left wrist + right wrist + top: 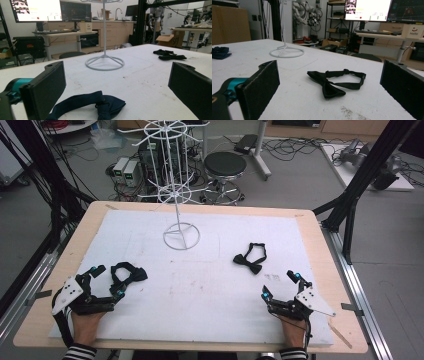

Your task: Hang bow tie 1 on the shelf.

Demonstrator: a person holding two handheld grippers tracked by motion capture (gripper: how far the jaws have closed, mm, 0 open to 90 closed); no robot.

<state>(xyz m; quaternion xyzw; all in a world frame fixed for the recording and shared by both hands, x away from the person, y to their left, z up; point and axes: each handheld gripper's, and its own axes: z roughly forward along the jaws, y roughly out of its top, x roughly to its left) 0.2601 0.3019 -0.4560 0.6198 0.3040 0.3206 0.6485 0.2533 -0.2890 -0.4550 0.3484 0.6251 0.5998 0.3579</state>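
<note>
A dark navy bow tie (129,274) lies flat on the white mat at the front left. My left gripper (106,281) rests open just beside it; in the left gripper view the navy bow tie (100,103) lies between and just ahead of the wide jaws, untouched. A black bow tie (250,258) with its strap looped lies right of centre. My right gripper (280,284) stands open at the front right, a short way short of it; in the right gripper view the black bow tie (334,81) sits ahead of the jaws. A white wire display stand (179,195) rises at the back centre.
The white mat (200,285) covers a wooden table (325,270). The stand's ring base (181,236) sits on the mat. Behind the table stand a black stool (225,166), computer boxes and cables. Black frame posts (357,185) flank the right side.
</note>
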